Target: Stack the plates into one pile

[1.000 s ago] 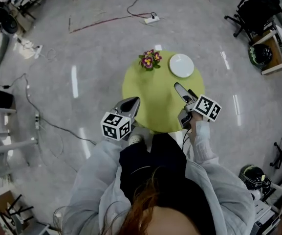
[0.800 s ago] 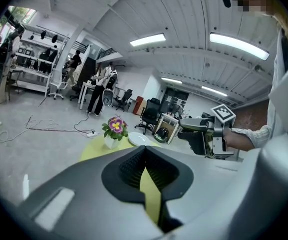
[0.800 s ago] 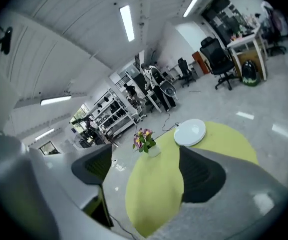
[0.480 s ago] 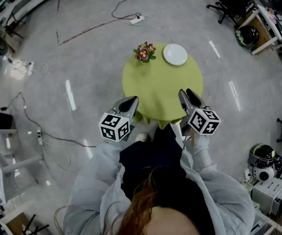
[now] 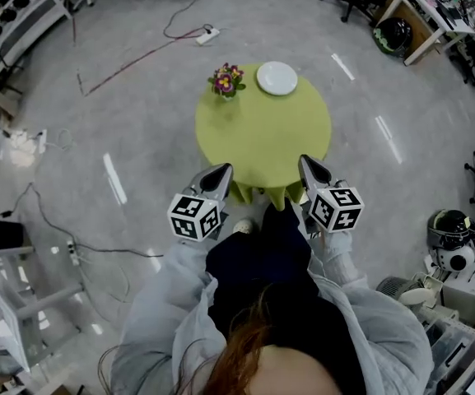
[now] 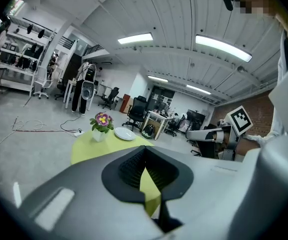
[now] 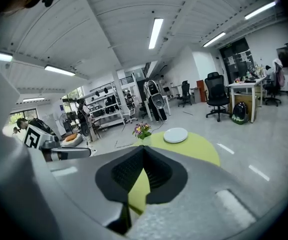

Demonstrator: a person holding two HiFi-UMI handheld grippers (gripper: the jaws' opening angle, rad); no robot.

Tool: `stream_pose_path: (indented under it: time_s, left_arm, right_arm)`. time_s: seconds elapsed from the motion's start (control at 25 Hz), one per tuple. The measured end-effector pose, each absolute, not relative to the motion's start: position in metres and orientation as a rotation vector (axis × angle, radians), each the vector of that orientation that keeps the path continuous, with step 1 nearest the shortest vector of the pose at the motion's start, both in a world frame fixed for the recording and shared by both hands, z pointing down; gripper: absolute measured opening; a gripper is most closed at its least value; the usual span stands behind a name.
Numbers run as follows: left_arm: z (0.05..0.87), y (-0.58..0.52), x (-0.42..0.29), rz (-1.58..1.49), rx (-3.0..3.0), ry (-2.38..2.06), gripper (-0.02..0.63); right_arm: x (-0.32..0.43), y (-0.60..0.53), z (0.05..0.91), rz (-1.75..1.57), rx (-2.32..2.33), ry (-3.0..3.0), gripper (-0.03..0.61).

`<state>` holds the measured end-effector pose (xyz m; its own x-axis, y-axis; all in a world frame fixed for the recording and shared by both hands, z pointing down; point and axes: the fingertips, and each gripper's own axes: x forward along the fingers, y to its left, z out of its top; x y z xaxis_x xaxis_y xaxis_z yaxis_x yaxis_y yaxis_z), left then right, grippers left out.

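Note:
A white plate [image 5: 277, 78] lies at the far side of the round green table [image 5: 262, 138], beside a small pot of flowers [image 5: 226, 81]; whether more plates lie under it I cannot tell. My left gripper [image 5: 220, 172] is shut and empty, off the table's near left edge. My right gripper [image 5: 309, 164] hangs at the near right edge; its jaws have just been closing with nothing between them, and now meet. The left gripper view has the plate [image 6: 124, 133] far ahead of the shut jaws. The right gripper view shows the same plate [image 7: 175, 135] beyond its shut jaws.
Cables and a power strip [image 5: 207, 34] trail over the grey floor behind the table. Office chairs and desks [image 5: 410, 23] stand at the far right, shelving racks [image 5: 15, 15] at the far left. The person's legs are close to the table's near edge.
Both grippers have drawn back from over the table to its near edge, the right one farther. The right jaws went from open to shut. The table now sits farther away.

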<state>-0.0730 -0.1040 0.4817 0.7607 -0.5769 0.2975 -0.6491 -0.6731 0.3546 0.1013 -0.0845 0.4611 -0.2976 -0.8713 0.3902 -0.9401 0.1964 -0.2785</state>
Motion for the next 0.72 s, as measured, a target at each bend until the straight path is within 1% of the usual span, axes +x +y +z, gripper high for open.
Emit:
stream_pose_path:
  time_s: [0.24, 0.72]
  left_arm:
    - [0.474, -0.103, -0.07, 0.206, 2.531, -0.948, 0.011]
    - [0.465, -0.106, -0.067, 0.188, 2.553, -0.979, 0.011]
  right_arm:
    - [0.112, -0.075, 0.464, 0.726, 1.791, -2.288, 0.002]
    - [0.109, -0.087, 0.454, 0.75, 1.79, -2.344, 0.002]
